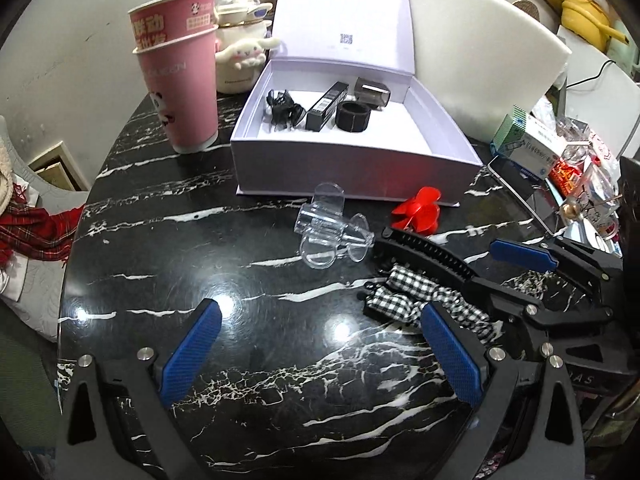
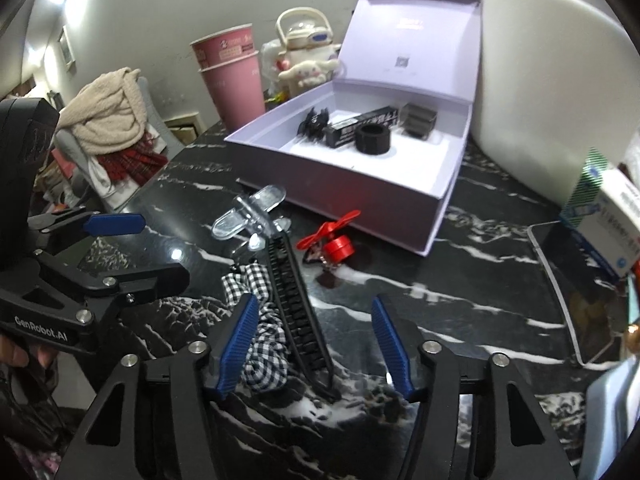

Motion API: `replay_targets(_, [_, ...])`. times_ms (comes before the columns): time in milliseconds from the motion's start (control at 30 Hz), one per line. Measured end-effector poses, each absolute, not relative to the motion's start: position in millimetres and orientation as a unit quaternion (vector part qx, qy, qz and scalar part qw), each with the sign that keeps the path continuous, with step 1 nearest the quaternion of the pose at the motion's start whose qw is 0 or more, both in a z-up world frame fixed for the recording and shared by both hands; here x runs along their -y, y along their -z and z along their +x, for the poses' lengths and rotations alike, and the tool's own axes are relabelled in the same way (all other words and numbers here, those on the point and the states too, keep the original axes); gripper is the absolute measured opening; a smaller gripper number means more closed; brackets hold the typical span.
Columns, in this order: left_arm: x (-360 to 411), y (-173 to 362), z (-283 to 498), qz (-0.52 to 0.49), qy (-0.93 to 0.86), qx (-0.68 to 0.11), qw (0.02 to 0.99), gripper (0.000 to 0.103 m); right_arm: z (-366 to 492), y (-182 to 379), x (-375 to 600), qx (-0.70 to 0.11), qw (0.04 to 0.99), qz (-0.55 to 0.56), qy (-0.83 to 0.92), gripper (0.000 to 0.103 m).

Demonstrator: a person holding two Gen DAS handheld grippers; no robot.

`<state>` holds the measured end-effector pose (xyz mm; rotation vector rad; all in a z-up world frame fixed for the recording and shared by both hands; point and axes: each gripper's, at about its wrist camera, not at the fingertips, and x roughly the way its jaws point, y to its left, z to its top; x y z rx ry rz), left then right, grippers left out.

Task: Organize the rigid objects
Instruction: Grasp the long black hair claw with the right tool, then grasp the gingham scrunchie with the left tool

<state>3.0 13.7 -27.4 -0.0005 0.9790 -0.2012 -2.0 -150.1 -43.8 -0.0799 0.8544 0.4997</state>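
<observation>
Black marble table (image 1: 168, 264), cluttered. Left gripper (image 1: 320, 344) open over bare stone. Right gripper (image 2: 314, 344) open, straddling black comb clip (image 2: 298, 304) beside checked scrunchie (image 2: 260, 320). Risk: snagging scrunchie fabric. Farther ahead, lavender box (image 2: 360, 184) holding black claw clip (image 2: 314, 120), tube, ring.

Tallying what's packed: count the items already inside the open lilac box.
4, in a row: black claw clip leftmost, long black carton, black ring, smoky translucent case behind it. Smaller items may be hidden.
</observation>
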Motion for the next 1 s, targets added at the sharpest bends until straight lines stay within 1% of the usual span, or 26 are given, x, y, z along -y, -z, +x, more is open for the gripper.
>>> replay_targets(133, [-14,32,4,-0.003,0.102,-0.475,0.874,0.102,6,49,145,-0.424,0.870,-0.035,-0.251,0.041])
replay_targets(200, [-13,33,4,-0.004,0.108,-0.476,0.873,0.102,10,52,143,-0.432,0.864,-0.030,-0.257,0.037])
replay_targets(267, [-12,33,5,-0.004,0.113,-0.476,0.872,0.102,14,55,143,-0.438,0.858,-0.026,-0.266,0.023])
replay_targets(367, [-9,32,4,-0.005,0.122,-0.474,0.872,0.102,14,55,144,-0.437,0.858,-0.022,-0.268,0.018])
replay_targets(767, [21,33,5,-0.012,0.165,-0.477,0.864,0.102,-5,51,172,-0.437,0.866,-0.006,-0.241,0.018])
replay_targets(1000, [44,41,12,-0.017,0.156,-0.489,0.858,0.102,-18,50,195,-0.436,0.875,0.005,-0.211,0.018])
